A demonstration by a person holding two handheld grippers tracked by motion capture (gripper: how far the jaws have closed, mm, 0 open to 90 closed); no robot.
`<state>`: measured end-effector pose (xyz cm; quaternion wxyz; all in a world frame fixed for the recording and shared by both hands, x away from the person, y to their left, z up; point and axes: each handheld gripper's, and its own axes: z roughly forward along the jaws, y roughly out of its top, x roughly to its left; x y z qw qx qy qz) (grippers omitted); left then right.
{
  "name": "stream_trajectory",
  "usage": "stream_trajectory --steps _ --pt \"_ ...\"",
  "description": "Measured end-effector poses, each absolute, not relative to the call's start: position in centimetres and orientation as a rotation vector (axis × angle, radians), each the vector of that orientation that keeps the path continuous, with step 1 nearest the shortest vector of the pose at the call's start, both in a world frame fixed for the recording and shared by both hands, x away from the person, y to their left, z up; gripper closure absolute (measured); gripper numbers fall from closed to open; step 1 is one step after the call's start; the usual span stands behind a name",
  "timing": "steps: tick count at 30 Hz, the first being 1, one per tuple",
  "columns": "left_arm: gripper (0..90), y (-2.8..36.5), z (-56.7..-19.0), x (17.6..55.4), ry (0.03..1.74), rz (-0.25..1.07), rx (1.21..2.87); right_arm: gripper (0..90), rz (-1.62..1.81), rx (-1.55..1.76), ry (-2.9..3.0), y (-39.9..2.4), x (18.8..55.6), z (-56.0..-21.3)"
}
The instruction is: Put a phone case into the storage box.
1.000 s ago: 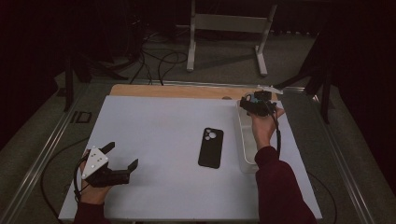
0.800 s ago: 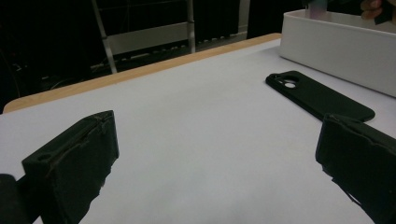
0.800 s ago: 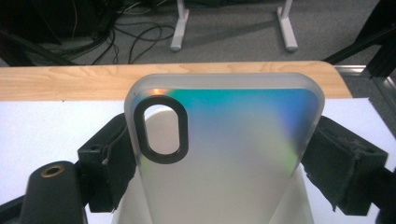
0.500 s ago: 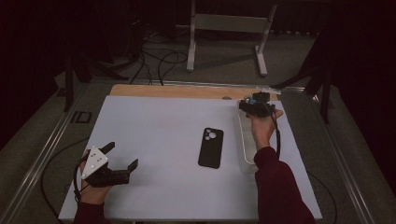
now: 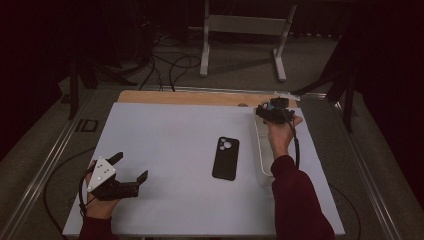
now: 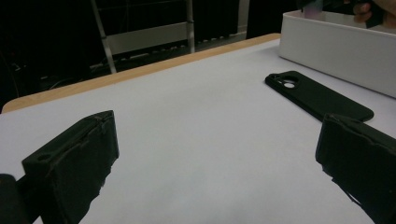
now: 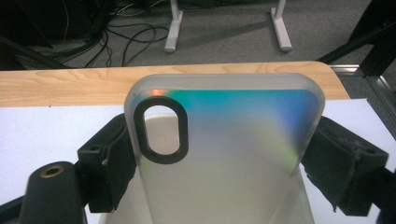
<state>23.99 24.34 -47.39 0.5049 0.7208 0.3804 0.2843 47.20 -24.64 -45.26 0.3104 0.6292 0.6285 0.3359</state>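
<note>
Over the white tray [image 5: 262, 165], right claw [image 7: 219, 154] clamps the frosted case [image 7: 224, 154]; black case [image 5: 226, 158] waits, left claw [image 5: 131, 169] gapes empty.

1. Room dim, surroundings near black; the white table top [image 5: 165, 145] is the brightest area.
2. High view soft, low detail.
3. Left gripper view: near jaws blurred.
4. Translucent phone case [image 7: 224, 149] shows an iridescent sheen, close-up slightly soft.
</note>
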Motion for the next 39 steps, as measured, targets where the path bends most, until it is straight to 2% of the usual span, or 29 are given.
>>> stream_trajectory --steps 20,27,39 --pt "0.0 24.3 -47.4 24.0 0.917 0.683 1.744 16.0 0.875 1.631 1.671 -24.6 47.7 -45.4" --pt "0.0 24.2 -47.4 24.0 0.918 0.682 1.743 9.5 0.921 1.619 1.646 -24.9 47.5 -44.7" --pt "0.0 24.2 -47.4 24.0 0.918 0.679 1.738 9.1 0.950 1.590 1.638 -25.0 47.0 -43.8"
